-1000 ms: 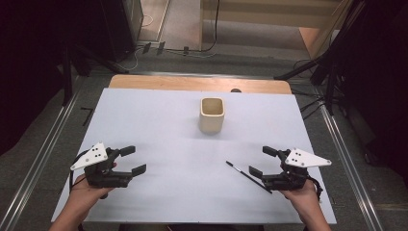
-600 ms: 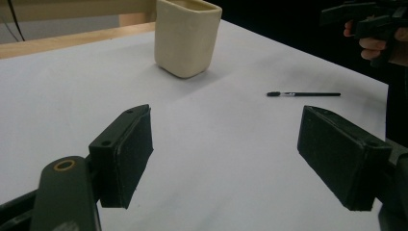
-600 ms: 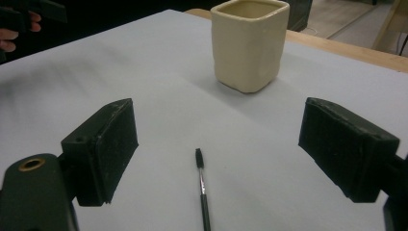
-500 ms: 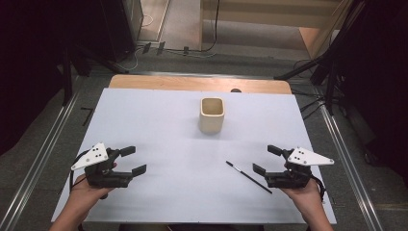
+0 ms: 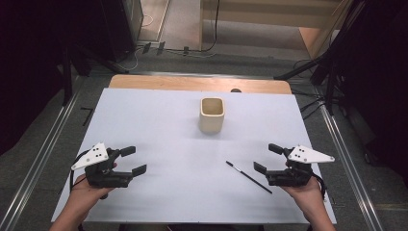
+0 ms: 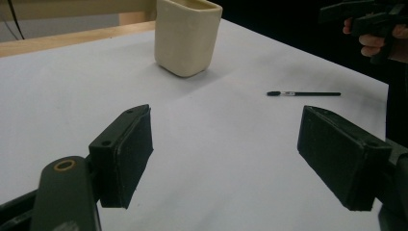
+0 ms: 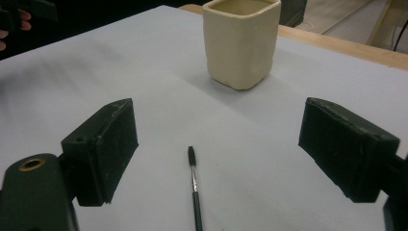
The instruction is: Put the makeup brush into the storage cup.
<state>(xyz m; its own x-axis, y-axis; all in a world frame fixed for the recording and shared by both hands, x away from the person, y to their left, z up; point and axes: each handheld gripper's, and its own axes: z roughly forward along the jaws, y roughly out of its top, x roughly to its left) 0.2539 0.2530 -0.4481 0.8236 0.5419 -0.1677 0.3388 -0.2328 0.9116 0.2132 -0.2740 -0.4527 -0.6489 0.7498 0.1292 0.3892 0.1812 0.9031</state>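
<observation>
Cream cup (image 5: 211,115) far off, nothing between; brush (image 5: 248,177) tip far-left, handle near-right, just left of my wide-apart, empty right gripper (image 5: 268,158).

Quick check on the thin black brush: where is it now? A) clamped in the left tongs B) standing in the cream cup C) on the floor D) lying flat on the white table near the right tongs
D: the brush lies flat on the white table, just ahead of the open right tongs, apart from the cream cup.
</observation>
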